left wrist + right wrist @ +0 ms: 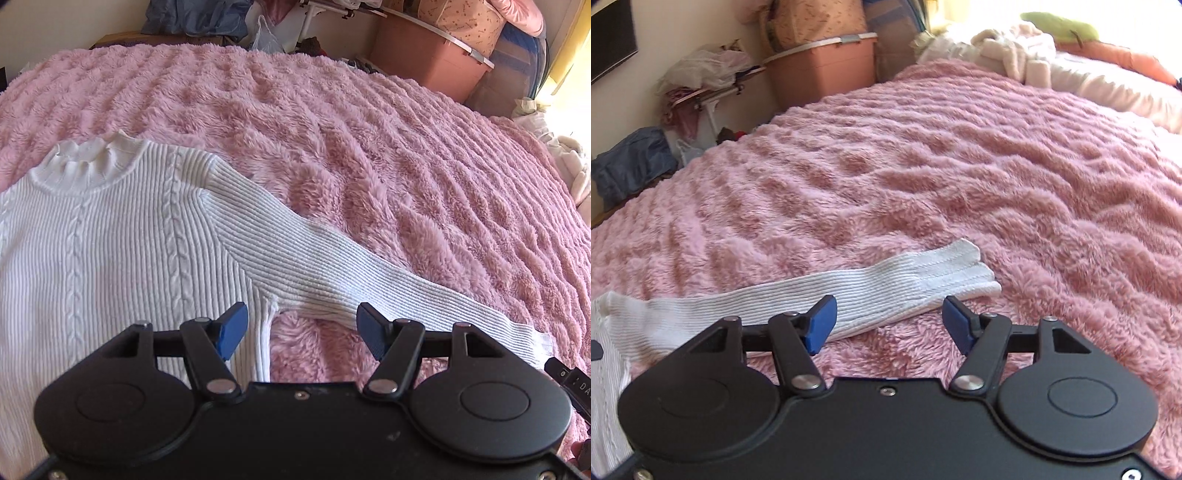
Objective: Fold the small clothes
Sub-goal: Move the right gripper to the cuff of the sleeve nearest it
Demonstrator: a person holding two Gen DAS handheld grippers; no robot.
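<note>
A white ribbed sweater point(110, 240) with a high collar lies flat, front up, on the pink fluffy blanket point(369, 129). Its right sleeve point(332, 266) stretches out diagonally toward the lower right. My left gripper point(301, 328) is open and empty, hovering just above the armpit where sleeve meets body. In the right wrist view the sleeve point(849, 291) and its cuff point(960, 269) lie across the blanket point(997, 166). My right gripper point(888, 321) is open and empty, just in front of the sleeve near the cuff.
A pink storage box point(424, 59) and piled clothes and bags point(192, 18) stand along the wall beyond the bed. Pillows and a cream plush throw point(1015, 48) lie at the bed's far right. The right gripper's edge point(569, 380) shows at the lower right.
</note>
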